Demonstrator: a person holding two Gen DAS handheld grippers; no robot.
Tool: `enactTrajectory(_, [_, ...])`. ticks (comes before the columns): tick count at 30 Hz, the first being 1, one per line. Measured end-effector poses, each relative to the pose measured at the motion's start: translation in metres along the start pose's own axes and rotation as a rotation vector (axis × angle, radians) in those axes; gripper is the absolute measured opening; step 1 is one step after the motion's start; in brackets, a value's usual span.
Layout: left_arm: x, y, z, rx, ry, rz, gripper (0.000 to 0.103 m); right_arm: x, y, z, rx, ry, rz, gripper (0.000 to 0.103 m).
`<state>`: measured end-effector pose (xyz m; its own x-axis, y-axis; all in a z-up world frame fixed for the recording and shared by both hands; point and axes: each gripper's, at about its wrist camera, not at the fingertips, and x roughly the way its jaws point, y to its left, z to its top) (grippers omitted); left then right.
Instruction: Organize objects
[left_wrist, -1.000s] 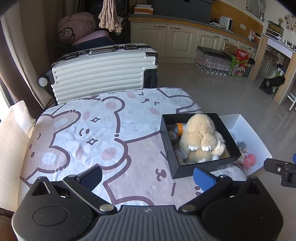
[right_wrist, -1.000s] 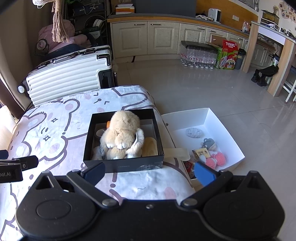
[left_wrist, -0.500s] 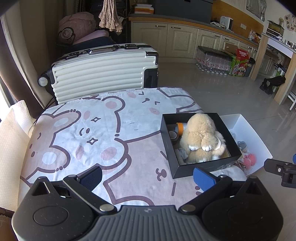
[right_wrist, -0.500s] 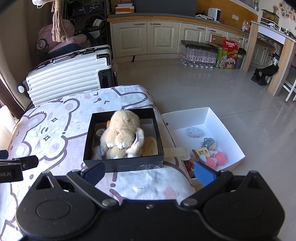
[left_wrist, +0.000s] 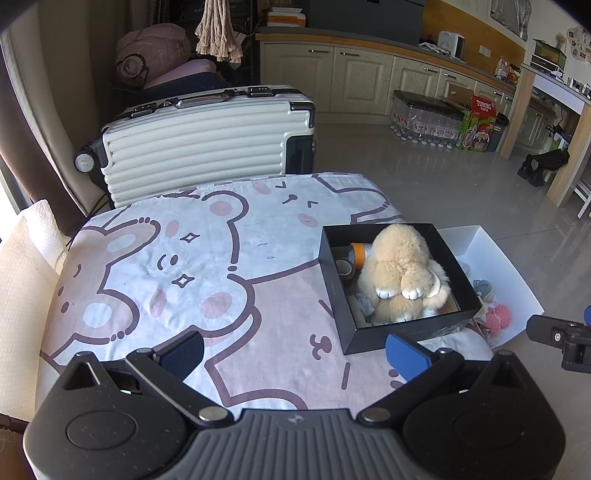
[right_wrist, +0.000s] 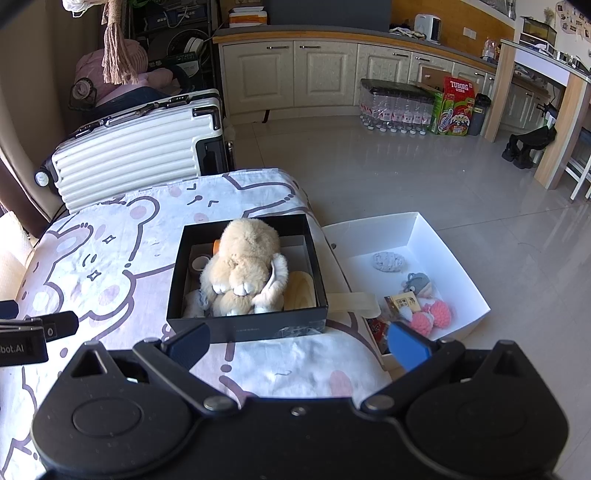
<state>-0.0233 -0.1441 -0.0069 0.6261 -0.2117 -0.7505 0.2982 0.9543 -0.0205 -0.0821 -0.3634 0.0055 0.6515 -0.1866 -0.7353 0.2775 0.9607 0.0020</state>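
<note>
Beige furry plush rabbit (right_wrist: 243, 269) lies in the open black cardboard box (right_wrist: 247, 328) on the bear-print cloth (left_wrist: 207, 258) (an orange tape roll (left_wrist: 357, 254) sits beside it). Right of the box, a white cardboard tray (right_wrist: 454, 258) holds pink pom-poms (right_wrist: 432, 317). Left gripper (left_wrist: 293, 352) and right gripper (right_wrist: 299, 341) hover with fingers spread apart, holding nothing.

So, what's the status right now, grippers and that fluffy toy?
Left gripper open, empty. Right gripper open, empty. Plush bunny sits in black box; small items remain in white box. Nothing blocking.
</note>
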Motion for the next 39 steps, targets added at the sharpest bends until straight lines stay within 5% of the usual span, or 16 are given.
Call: enactTrajectory(39, [0.0006, -0.0002, -0.0014, 0.002, 0.002, -0.001, 0.103, 0.002, -0.0008, -0.0049, 0.006, 0.011, 0.0, 0.103])
